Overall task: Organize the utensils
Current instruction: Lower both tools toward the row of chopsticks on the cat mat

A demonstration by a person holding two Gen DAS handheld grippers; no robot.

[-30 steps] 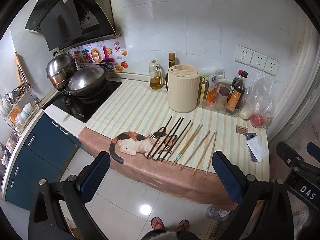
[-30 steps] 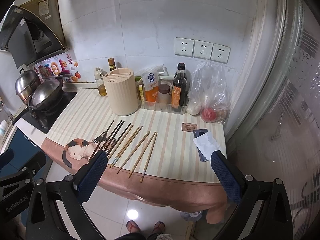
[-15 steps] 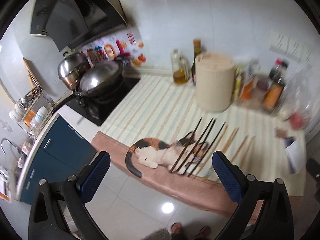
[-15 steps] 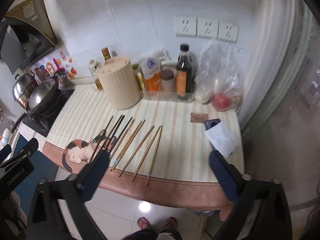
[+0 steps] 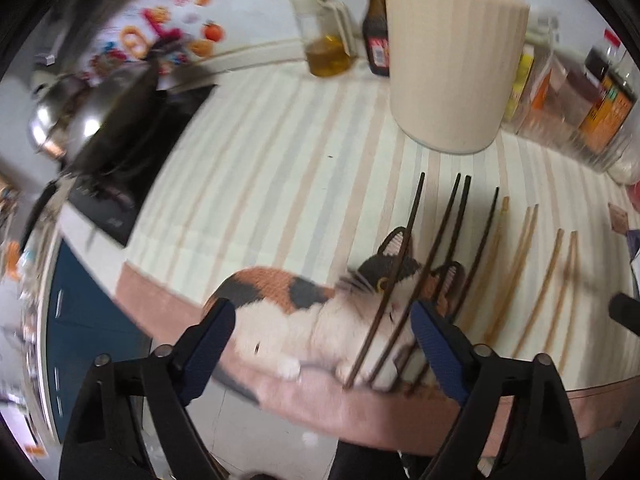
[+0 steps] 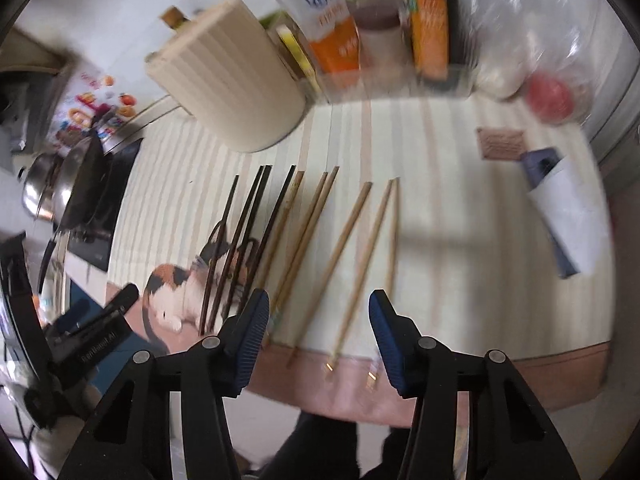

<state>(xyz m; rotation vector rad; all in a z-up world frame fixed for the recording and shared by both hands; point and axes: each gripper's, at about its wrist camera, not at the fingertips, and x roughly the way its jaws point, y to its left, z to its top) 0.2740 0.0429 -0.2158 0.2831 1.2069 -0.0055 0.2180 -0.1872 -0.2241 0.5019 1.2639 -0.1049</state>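
Both tongs are closing above chopsticks, gripping nothing.

I see four dark chopsticks lying side by side across the cat print, tips toward one o'clock; six pale wooden chopsticks lie fanned at their three o'clock; the beige ribbed holder stands upright at twelve.

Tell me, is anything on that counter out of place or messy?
Only the chopsticks: dark ones and light ones lie loose in an uneven fan on the mat, some ends poking past its front edge. Nothing looks spilled or broken.
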